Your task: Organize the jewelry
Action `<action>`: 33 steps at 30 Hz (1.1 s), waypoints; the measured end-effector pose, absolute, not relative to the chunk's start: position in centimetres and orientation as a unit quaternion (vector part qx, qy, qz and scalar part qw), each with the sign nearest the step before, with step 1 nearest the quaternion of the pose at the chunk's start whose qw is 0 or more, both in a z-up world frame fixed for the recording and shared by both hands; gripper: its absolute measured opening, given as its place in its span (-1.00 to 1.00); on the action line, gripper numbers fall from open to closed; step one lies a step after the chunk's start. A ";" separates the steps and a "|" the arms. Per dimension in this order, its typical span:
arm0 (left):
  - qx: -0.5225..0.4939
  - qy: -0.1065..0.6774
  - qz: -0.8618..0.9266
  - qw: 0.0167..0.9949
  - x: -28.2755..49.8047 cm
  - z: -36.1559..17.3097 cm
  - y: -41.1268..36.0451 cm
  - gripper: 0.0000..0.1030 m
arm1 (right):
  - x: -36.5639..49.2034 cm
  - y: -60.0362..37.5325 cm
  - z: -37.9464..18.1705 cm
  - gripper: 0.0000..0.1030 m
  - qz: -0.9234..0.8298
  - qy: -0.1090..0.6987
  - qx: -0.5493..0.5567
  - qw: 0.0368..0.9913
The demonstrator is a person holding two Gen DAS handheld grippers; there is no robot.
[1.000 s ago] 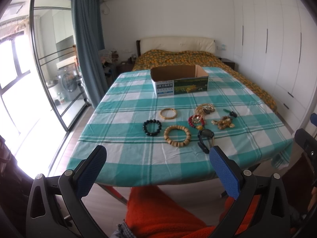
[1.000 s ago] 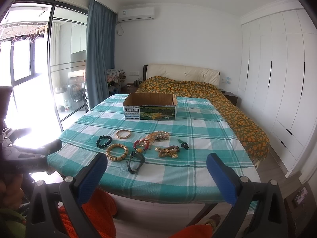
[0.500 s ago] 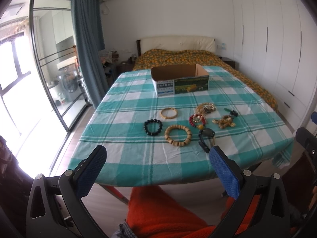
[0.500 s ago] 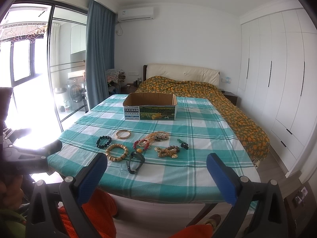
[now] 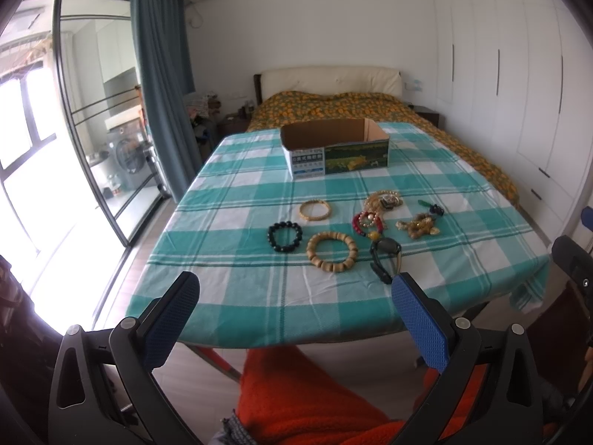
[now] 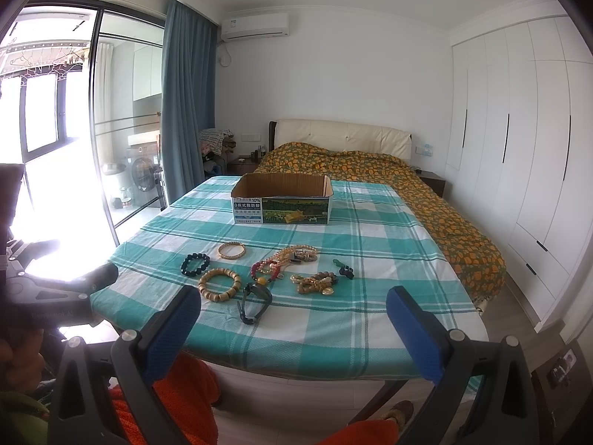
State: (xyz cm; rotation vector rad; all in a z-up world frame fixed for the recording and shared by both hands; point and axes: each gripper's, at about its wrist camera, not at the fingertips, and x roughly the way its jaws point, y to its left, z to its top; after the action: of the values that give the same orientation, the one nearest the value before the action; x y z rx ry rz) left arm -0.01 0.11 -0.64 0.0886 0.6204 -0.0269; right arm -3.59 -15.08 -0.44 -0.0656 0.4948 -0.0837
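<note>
While both jaws gape wide, empty: left gripper (image 5: 296,319), right gripper (image 6: 292,328) short of table. Chunky tan wooden-bead bracelet (image 5: 332,251) ahead, between left jaws; open cardboard box (image 5: 335,146) far beyond. Light, rigid beads, probably elastic-strung, roll-prone; pinch across one bead run.

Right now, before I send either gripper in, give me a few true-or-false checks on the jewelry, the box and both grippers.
1. The cardboard box already holds a bracelet. False: no jewelry shows inside it; every piece visible lies on the tablecloth.
2. Both grippers are open and empty. True: left gripper and right gripper hold nothing.
3. The black bead bracelet lies left of the wooden bead bracelet. True.
4. The gold bangle is stacked on the watch. False: they lie apart.
</note>
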 end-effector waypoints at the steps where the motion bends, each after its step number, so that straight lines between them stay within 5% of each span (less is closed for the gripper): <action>1: 0.044 0.305 -0.013 0.951 0.0 -0.7 0.1 0.99 | -3.6 -15.1 -0.4 0.98 -0.041 0.244 -0.033 0.968; 33: 0.041 0.307 -0.031 0.950 -0.2 -0.9 0.0 0.99 | -3.6 -14.7 -0.6 0.98 -0.040 0.244 -0.033 0.969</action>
State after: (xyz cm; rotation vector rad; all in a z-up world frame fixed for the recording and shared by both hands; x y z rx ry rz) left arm -0.21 0.04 -0.85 0.0835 0.6247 -0.0631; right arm -3.58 -14.74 -0.62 -0.0663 0.4923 -0.0805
